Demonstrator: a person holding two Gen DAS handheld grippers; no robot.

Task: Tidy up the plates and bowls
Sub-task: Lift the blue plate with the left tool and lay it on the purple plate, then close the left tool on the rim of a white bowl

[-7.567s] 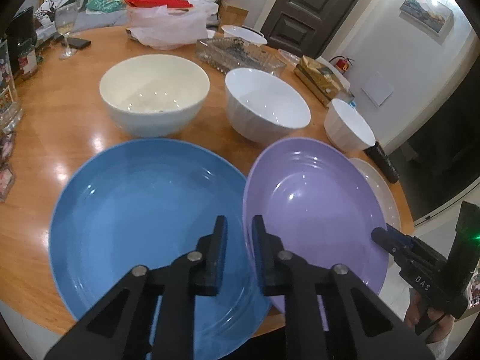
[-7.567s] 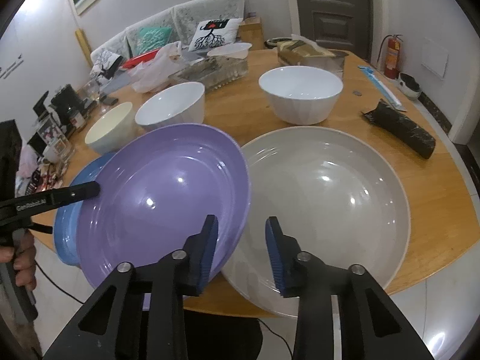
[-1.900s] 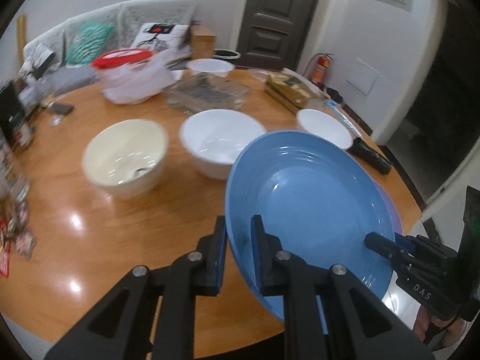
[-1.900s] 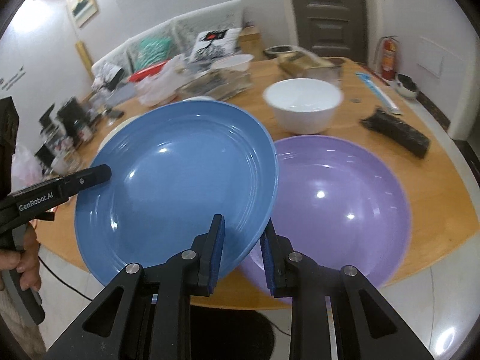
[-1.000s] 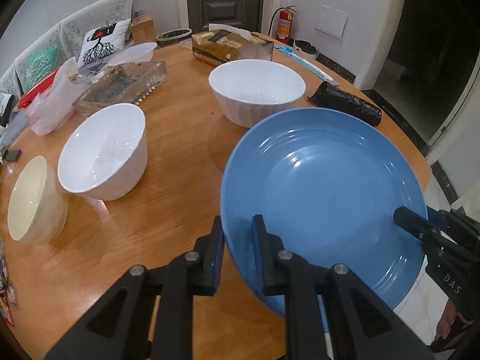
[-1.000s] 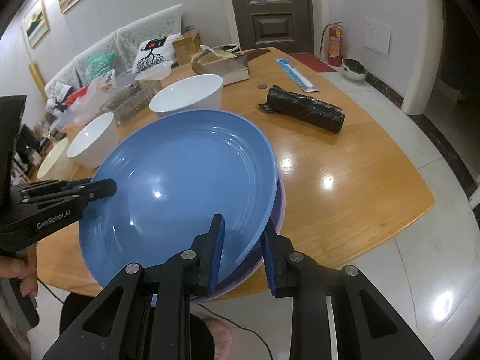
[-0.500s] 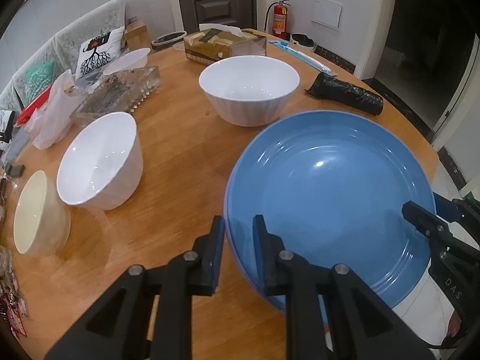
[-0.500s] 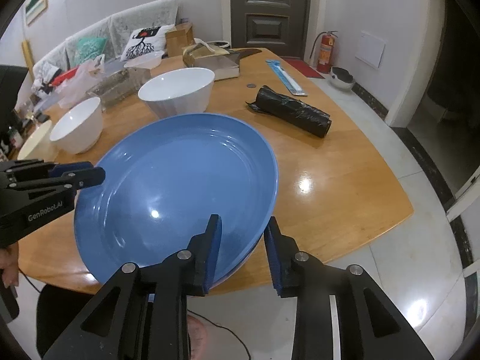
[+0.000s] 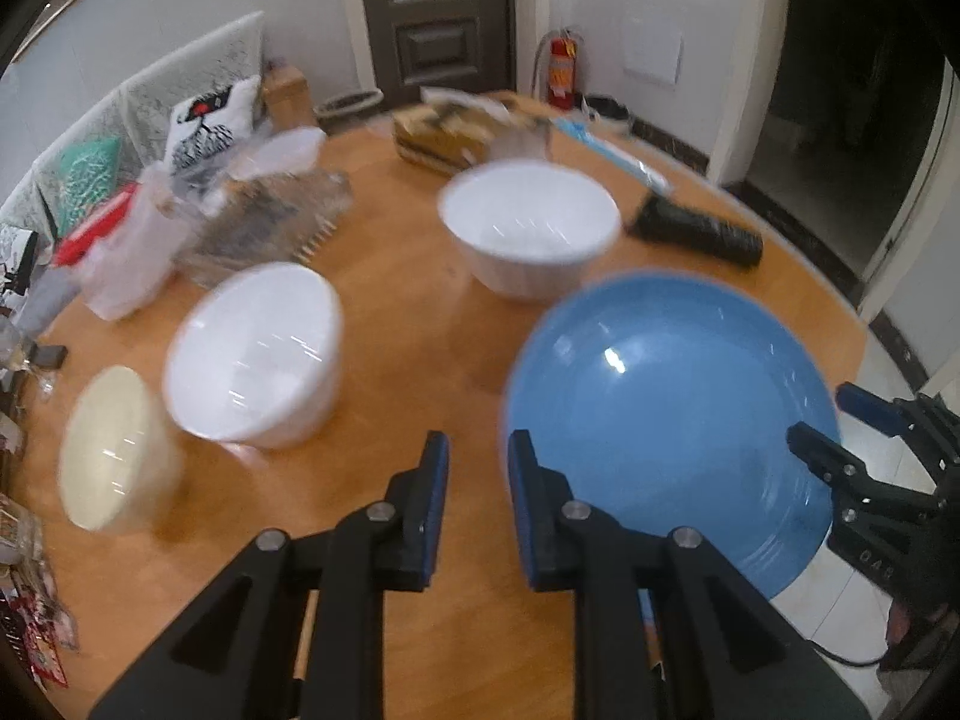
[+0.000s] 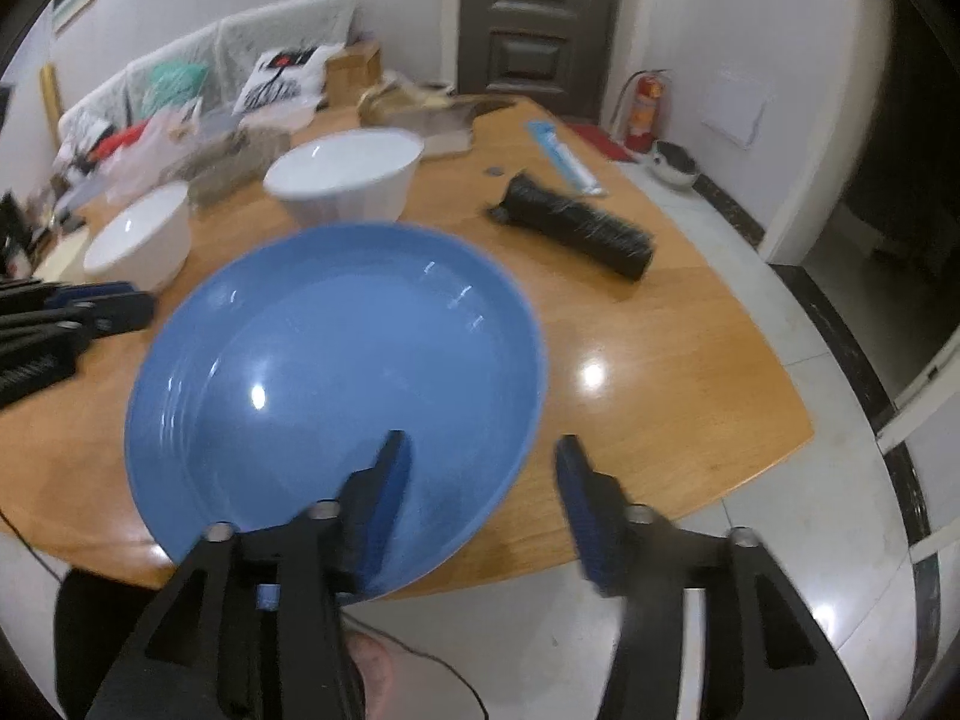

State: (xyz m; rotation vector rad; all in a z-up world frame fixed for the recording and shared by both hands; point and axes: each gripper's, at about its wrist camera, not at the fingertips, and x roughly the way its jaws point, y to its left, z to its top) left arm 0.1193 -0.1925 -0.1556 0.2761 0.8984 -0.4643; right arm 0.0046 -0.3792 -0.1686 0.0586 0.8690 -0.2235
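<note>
A blue plate (image 9: 666,414) lies on the round wooden table (image 9: 408,312) at its near right edge; it also shows in the right wrist view (image 10: 336,378). The plates under it are hidden. My left gripper (image 9: 477,456) is open and empty, just left of the plate's rim. My right gripper (image 10: 483,456) is open wide and empty, at the plate's near right rim. Two white bowls (image 9: 528,234) (image 9: 258,354) and a cream bowl (image 9: 114,450) stand apart on the table.
A black roll (image 10: 576,228) lies right of the far white bowl. A tissue box (image 9: 450,132), a clear tray (image 9: 270,222) and plastic bags (image 9: 126,258) crowd the table's back. The table edge and tiled floor (image 10: 780,480) are on the right.
Both grippers have let go of the blue plate and opened. The plate now rests on the stack. Both grippers have pulled back from its rim, and the views are blurred by motion.
</note>
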